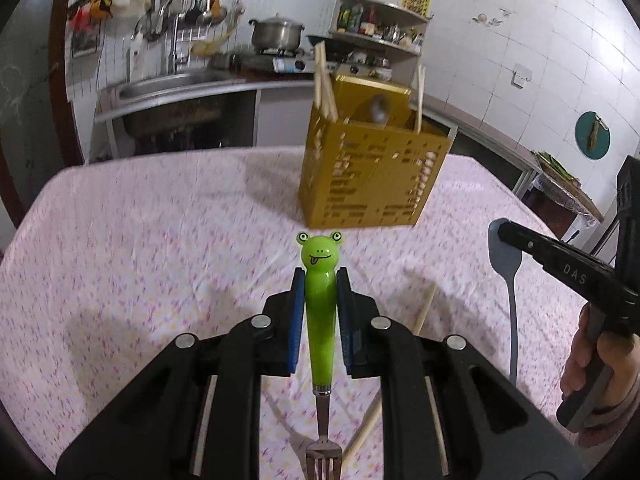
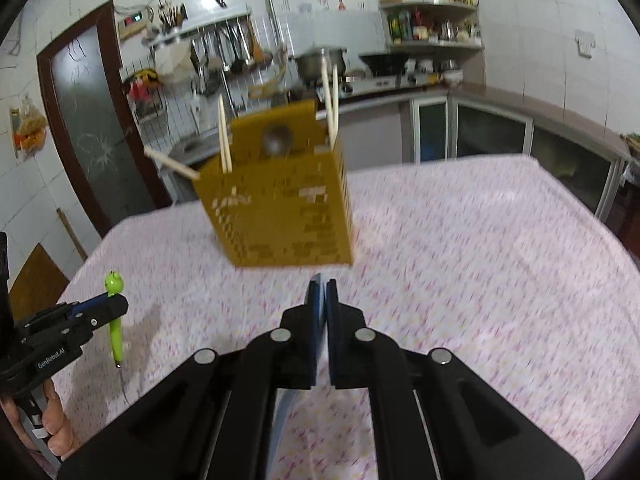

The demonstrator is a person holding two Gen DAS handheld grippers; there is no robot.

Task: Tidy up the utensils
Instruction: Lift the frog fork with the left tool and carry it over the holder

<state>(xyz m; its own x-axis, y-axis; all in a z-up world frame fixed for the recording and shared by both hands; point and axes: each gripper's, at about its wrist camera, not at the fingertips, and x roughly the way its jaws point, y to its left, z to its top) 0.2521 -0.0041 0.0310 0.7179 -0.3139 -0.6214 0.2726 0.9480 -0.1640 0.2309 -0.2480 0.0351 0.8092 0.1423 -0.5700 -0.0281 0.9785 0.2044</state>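
My left gripper (image 1: 320, 280) is shut on a fork with a green frog-head handle (image 1: 320, 300), frog end forward, tines hanging below, held above the table; it also shows in the right wrist view (image 2: 116, 320). My right gripper (image 2: 323, 286) is shut on a grey-blue spatula (image 1: 506, 256), whose handle hangs down; in its own view only a sliver of the spatula (image 2: 286, 404) shows below the jaws. A yellow perforated utensil holder (image 1: 372, 176) stands on the table ahead, with chopsticks (image 1: 324, 84) and a spoon (image 1: 378, 108) in it; the holder also shows in the right wrist view (image 2: 280, 208).
The table has a pink patterned cloth (image 1: 140, 240). Loose chopsticks (image 1: 424, 312) lie on it under my left gripper. Behind are a sink (image 1: 172, 84), a stove with a pot (image 1: 276, 34) and a corner shelf (image 1: 380, 28).
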